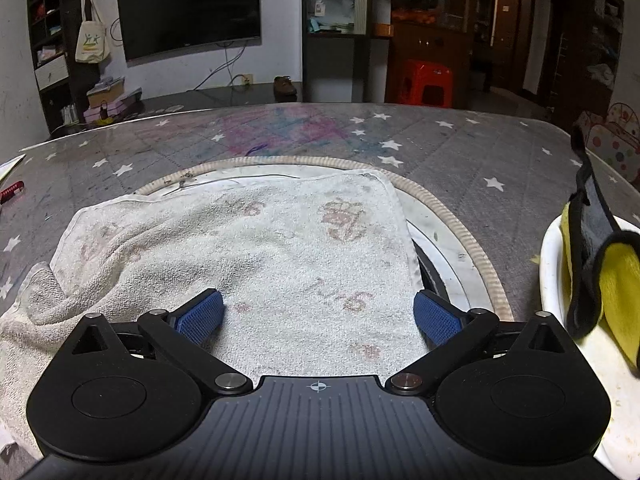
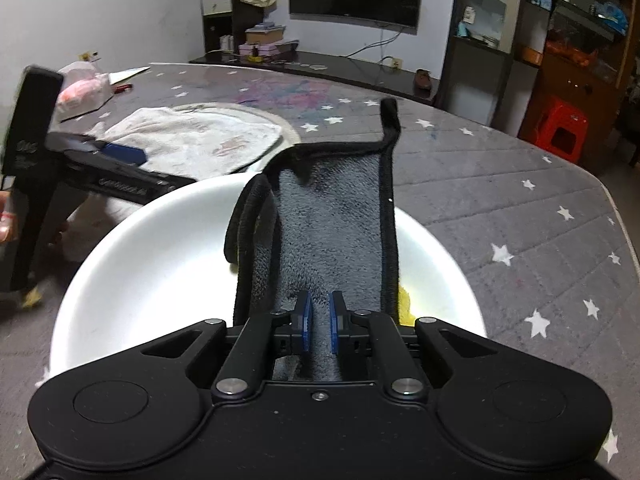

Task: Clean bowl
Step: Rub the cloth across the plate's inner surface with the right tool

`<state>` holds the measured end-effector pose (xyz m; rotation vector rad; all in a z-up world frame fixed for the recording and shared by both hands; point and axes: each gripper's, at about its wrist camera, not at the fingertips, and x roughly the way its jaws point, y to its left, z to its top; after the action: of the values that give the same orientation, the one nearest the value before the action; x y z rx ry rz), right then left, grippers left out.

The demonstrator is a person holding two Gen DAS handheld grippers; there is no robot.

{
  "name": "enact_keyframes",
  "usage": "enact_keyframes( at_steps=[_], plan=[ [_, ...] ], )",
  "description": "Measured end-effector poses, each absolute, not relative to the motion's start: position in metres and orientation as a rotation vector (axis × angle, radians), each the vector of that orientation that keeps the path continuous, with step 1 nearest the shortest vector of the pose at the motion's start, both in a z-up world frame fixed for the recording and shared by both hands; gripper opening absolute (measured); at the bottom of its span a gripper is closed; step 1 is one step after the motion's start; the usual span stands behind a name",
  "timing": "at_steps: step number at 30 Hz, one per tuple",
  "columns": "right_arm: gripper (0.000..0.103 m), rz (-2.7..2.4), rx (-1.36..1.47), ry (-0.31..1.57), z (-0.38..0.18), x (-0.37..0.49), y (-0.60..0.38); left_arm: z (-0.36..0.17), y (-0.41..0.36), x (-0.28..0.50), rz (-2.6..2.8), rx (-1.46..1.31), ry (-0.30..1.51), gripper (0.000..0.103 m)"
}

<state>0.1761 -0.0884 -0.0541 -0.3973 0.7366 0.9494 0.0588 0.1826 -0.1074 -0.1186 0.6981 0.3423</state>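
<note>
A white bowl [image 2: 160,248] sits on the grey star-patterned table; its rim also shows at the right edge of the left wrist view [image 1: 554,264]. My right gripper [image 2: 319,322] is shut on a grey and yellow cleaning cloth with black trim [image 2: 332,216], held over the bowl; the cloth also shows in the left wrist view [image 1: 600,256]. My left gripper [image 1: 318,314] is open and empty, low over a stained white towel [image 1: 248,248] left of the bowl. The left gripper also shows in the right wrist view [image 2: 120,156].
The towel lies on a round mat with a beige rim [image 1: 460,228]. A pink and white bag [image 2: 84,94] and a red pen [image 1: 11,191] lie at the table's far left. A red stool [image 1: 426,82] and a TV [image 1: 190,8] stand beyond the table.
</note>
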Motion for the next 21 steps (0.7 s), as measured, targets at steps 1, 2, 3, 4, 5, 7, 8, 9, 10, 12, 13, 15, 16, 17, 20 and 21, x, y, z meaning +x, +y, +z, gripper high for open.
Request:
enact_keyframes(
  at_steps=[1, 2, 3, 4, 5, 7, 8, 9, 10, 12, 13, 15, 16, 17, 20, 21],
  plan=[
    [0.011, 0.955, -0.404, 0.734, -0.054, 0.174, -0.089, -0.107, 0.183, 0.058, 0.342, -0.119, 0.698, 0.103],
    [0.011, 0.960, -0.408, 0.733, -0.054, 0.172, -0.090, -0.107, 0.184, 0.057, 0.342, -0.118, 0.698, 0.103],
    [0.011, 0.963, -0.409, 0.734, -0.053, 0.171, -0.090, -0.107, 0.184, 0.056, 0.342, -0.118, 0.698, 0.103],
    [0.011, 0.965, -0.408, 0.735, -0.053, 0.171, -0.090, -0.107, 0.185, 0.055, 0.342, -0.118, 0.698, 0.103],
    [0.011, 0.968, -0.405, 0.738, -0.053, 0.170, -0.091, -0.106, 0.186, 0.054, 0.342, -0.119, 0.698, 0.103],
    [0.011, 0.977, -0.402, 0.747, -0.052, 0.169, -0.095, -0.107, 0.181, 0.060, 0.343, -0.118, 0.699, 0.103],
    [0.011, 0.981, -0.401, 0.751, -0.051, 0.168, -0.097, -0.107, 0.181, 0.059, 0.343, -0.118, 0.699, 0.103],
    [0.011, 0.990, -0.404, 0.756, -0.050, 0.167, -0.099, -0.107, 0.182, 0.059, 0.343, -0.118, 0.699, 0.103],
    [0.011, 1.004, -0.408, 0.762, -0.049, 0.165, -0.102, -0.107, 0.181, 0.059, 0.343, -0.118, 0.699, 0.103],
    [0.011, 1.023, -0.412, 0.770, -0.048, 0.161, -0.106, -0.107, 0.182, 0.058, 0.343, -0.118, 0.699, 0.103],
    [0.011, 1.028, -0.416, 0.771, -0.048, 0.159, -0.107, -0.107, 0.182, 0.059, 0.344, -0.118, 0.699, 0.103],
    [0.011, 1.041, -0.426, 0.772, -0.047, 0.153, -0.111, -0.107, 0.182, 0.059, 0.344, -0.118, 0.699, 0.103],
    [0.011, 1.044, -0.431, 0.776, -0.047, 0.151, -0.115, -0.107, 0.182, 0.059, 0.344, -0.118, 0.699, 0.103],
    [0.010, 1.043, -0.433, 0.779, -0.046, 0.150, -0.118, -0.107, 0.182, 0.059, 0.344, -0.118, 0.699, 0.103],
    [0.010, 1.029, -0.415, 0.791, -0.046, 0.152, -0.124, -0.107, 0.182, 0.059, 0.344, -0.118, 0.699, 0.103],
    [0.010, 1.024, -0.407, 0.796, -0.046, 0.154, -0.124, -0.107, 0.183, 0.058, 0.344, -0.118, 0.699, 0.103]
  ],
)
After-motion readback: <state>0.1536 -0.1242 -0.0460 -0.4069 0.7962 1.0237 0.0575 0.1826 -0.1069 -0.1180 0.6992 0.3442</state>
